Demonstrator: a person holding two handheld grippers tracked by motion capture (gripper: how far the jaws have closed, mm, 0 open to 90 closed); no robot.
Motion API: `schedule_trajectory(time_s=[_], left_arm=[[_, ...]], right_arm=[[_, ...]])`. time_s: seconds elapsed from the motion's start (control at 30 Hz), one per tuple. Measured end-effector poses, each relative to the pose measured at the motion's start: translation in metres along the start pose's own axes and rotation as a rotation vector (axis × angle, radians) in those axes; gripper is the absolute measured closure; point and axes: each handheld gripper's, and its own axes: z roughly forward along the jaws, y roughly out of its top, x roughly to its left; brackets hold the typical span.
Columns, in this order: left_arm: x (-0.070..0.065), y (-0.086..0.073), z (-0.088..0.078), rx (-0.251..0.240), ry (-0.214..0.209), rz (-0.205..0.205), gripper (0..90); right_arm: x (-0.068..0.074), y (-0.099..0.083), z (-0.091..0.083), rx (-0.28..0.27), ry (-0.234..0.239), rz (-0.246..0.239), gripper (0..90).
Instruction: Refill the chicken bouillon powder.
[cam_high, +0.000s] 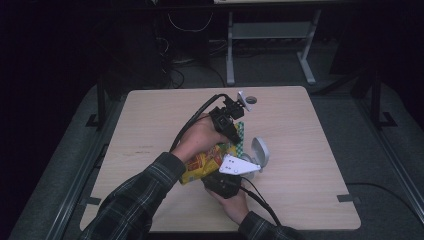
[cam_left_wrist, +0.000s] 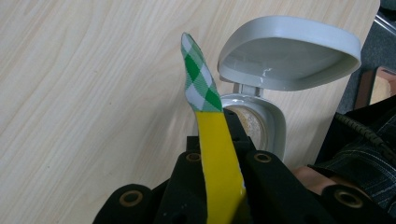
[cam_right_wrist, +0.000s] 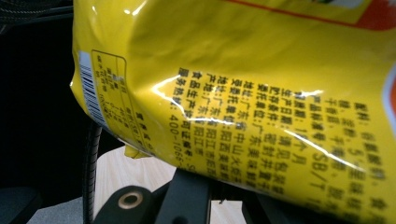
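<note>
Pale wood table (cam_high: 150, 130), dim room: yellow snack bag (cam_high: 202, 165), light, crinkly, slick film, held above it beside an open grey container (cam_high: 260, 152); left gripper (cam_high: 235, 131) pinches its checked seal, right gripper (cam_high: 222, 182) clamps the body.

**Glossy film, matt plastic, pale wood**

The yellow snack bag (cam_right_wrist: 243, 79) is shiny, crinkled plastic film with bright glare streaks. The grey container (cam_left_wrist: 275, 79) looks like smooth, semi-gloss moulded plastic. The table (cam_left_wrist: 93, 93) shows light, matt wood grain. The black jaws look matt, with brass-coloured metal eyelets.
</note>
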Motion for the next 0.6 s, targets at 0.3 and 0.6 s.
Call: schedule_trajectory(time_s=[0.3,0.6], left_arm=[[0.0002,0.0005,0.0018,0.006,-0.003,-0.004,90.0],[-0.0002,0.0005,0.0017,0.001,0.0,-0.003,90.0]], right_arm=[[-0.0003,-0.0008,-0.0002,0.0,0.001,0.002,90.0],[-0.0005,-0.0008,-0.0004,0.0,0.002,0.002,89.9]])
